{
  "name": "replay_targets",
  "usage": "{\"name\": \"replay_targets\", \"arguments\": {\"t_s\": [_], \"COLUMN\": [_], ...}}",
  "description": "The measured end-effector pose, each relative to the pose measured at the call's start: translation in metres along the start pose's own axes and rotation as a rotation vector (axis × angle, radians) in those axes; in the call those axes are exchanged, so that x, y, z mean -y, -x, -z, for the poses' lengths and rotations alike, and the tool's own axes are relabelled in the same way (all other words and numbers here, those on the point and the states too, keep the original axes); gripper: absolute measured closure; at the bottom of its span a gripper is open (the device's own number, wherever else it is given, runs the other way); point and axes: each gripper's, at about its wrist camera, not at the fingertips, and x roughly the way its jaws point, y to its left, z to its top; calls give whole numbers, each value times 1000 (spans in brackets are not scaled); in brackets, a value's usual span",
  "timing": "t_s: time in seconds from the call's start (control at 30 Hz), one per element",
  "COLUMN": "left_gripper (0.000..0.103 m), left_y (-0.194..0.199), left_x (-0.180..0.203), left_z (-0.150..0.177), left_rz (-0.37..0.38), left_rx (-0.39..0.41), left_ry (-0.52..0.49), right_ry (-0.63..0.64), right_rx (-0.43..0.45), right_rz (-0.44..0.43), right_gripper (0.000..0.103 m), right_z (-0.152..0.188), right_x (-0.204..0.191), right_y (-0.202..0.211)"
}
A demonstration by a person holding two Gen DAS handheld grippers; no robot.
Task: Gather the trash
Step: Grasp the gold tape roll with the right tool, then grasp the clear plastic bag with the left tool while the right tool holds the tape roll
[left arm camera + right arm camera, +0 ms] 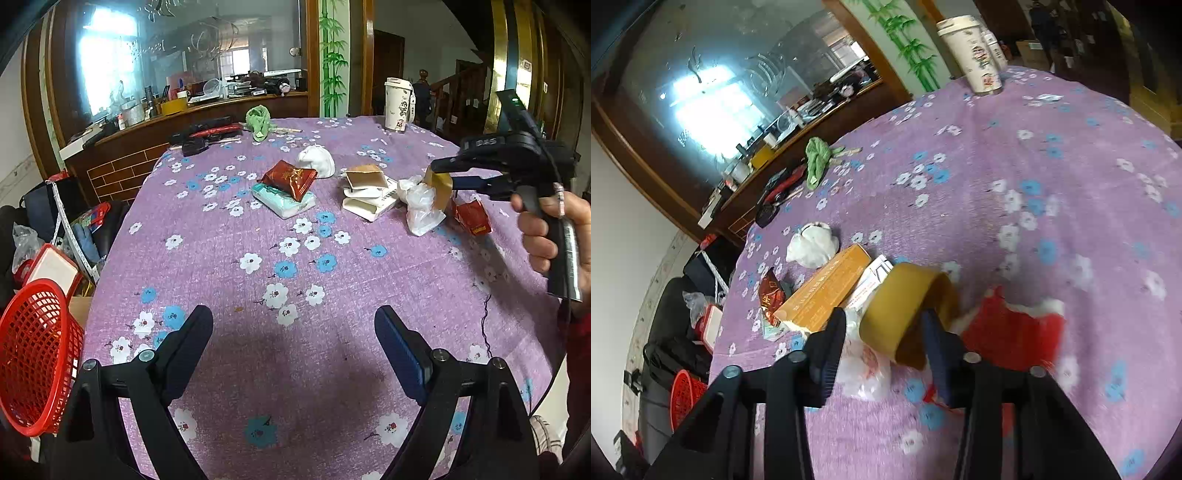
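Right now, the right hand-held gripper (882, 332) is pinching a yellow-brown ring of tape (908, 314) between its fingers, holding it just above the bench (332, 350), which is wearing a purple cloth with white and blue flowers. Under and beside the ring, a crumpled clear plastic bag (421, 206) and a torn red packet (472, 218) are lying on the cloth, close together. Just to the left of them, flattened white and orange cardboard boxes (365, 188) are sitting in a loose pile. Farther left, a dark red snack wrapper (290, 179) is resting on top of a pale green tissue pack (284, 203), and a crumpled white wad (317, 160) is lying just behind them. The left hand-held gripper (293, 345) is hovering over bare cloth at the near edge of the bench with its fingers spread wide and nothing between them, well apart from the trash. A red mesh basket (37, 354) is sitting off the bench's left side, beside that gripper. At the far edge, a green cloth (260, 122) and a white cup (397, 105) are standing well apart.
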Motion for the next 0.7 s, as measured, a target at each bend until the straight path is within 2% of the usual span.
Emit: {"name": "replay_targets", "arguments": {"t_s": [0.03, 0.07, 0.13, 0.27, 0.4, 0.6, 0.7], "left_gripper": [15, 15, 15, 15, 15, 15, 15], "left_y": [0, -1, -1, -4, -6, -4, -6], "left_x": [-1, -3, -6, -15, -17, 8, 30], "left_z": [1, 1, 2, 2, -4, -30, -47], "left_rz": [-1, -4, -6, -6, 22, 62, 100], "left_rx": [-1, -3, -4, -15, -28, -32, -33], "left_ry": [2, 7, 14, 39, 62, 12, -28], "right_ry": [13, 19, 57, 108, 145, 150, 124], "right_rx": [-5, -2, 14, 33, 81, 220, 249], "right_rz": [-12, -19, 9, -61, -169, -155, -149], "right_gripper": [74, 82, 90, 91, 91, 91, 91], "right_z": [2, 3, 6, 17, 26, 28, 27], "right_x": [-4, -5, -14, -30, -45, -38, -26], "right_y": [-4, -6, -6, 6, 35, 85, 99]}}
